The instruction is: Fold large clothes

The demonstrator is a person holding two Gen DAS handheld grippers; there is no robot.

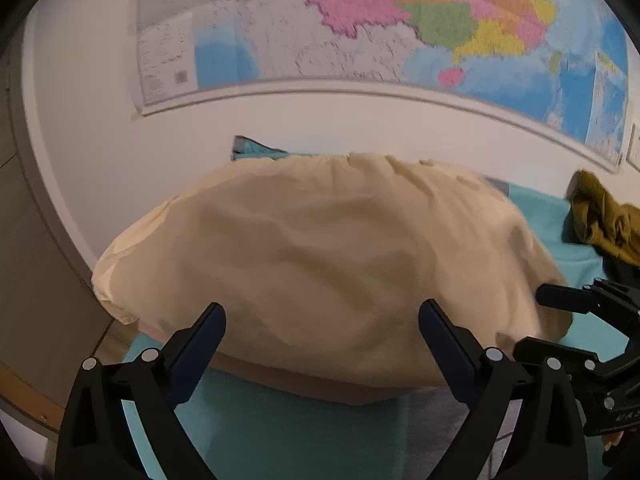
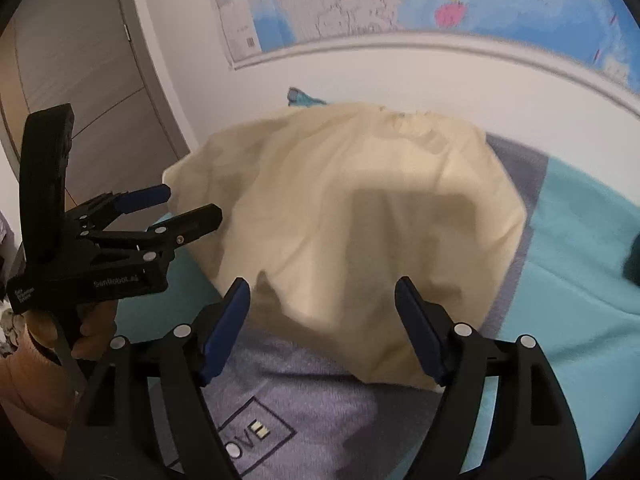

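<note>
Behind the bed hangs a big coloured wall map [image 1: 360,20]. Below it a teal bedcover [image 2: 580,240] spreads out, with a grey blanket [image 2: 320,392] across it. On these lies the cream garment [image 1: 320,260], folded into a broad rumpled pad. An olive garment [image 1: 608,220] sits apart at one side. Left gripper [image 1: 322,318] and right gripper [image 2: 322,292] both gape, holding nothing, just short of the cream cloth.

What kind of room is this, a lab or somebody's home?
Most likely a home, probably a bedroom. A big map hangs on the wall, a cream garment lies on what looks like a bed under a teal sheet, and a door stands alongside.
</note>
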